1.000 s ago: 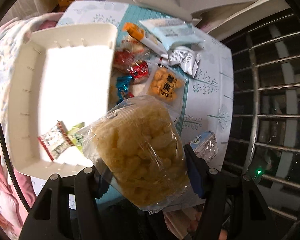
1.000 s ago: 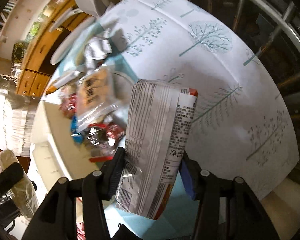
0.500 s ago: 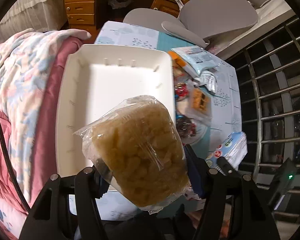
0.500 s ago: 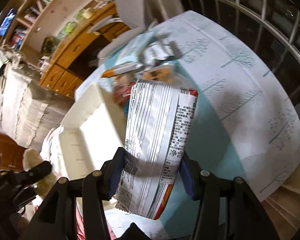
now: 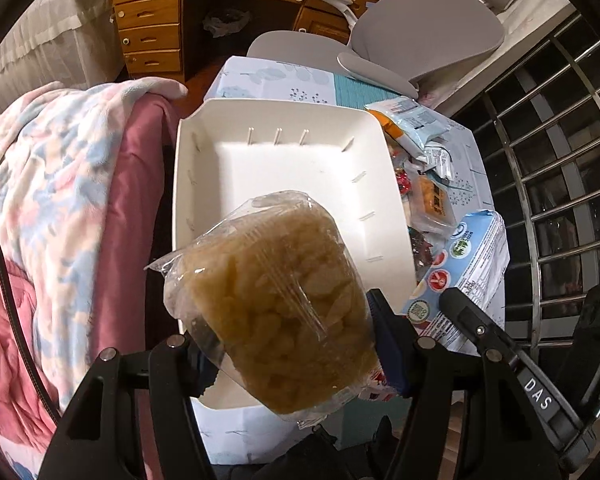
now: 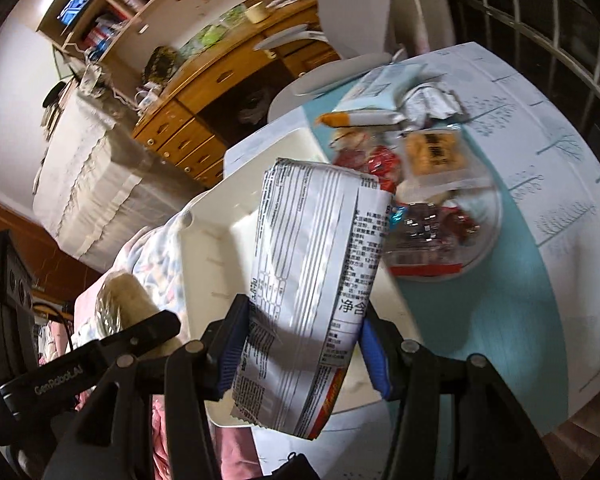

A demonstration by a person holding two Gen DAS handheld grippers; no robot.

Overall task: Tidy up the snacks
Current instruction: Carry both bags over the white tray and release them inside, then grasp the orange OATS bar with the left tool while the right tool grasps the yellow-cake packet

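My left gripper (image 5: 288,344) is shut on a clear bag of yellow puffed snacks (image 5: 276,304), held above the near end of the white tray (image 5: 196,168). My right gripper (image 6: 300,348) is shut on a white printed snack packet (image 6: 312,272), which hangs over the tray's (image 6: 216,240) right side. That packet also shows in the left wrist view as a blue-and-white packet (image 5: 472,264) beside the right gripper's arm. More snacks (image 6: 420,184) lie in a pile on the tablecloth to the right of the tray. The left gripper with its bag (image 6: 120,304) appears at the lower left of the right wrist view.
A pink and floral blanket (image 5: 60,200) lies along the tray's left side. A grey chair (image 5: 420,40) and a wooden desk with drawers (image 5: 152,20) stand beyond the table. A metal window grille (image 5: 560,160) runs along the right. The tree-print tablecloth (image 6: 560,200) is bare at the right.
Both grippers have swung left from over the snack pile to over the white tray, each still holding its packet. The view has pulled back, so the room beyond the table now shows.
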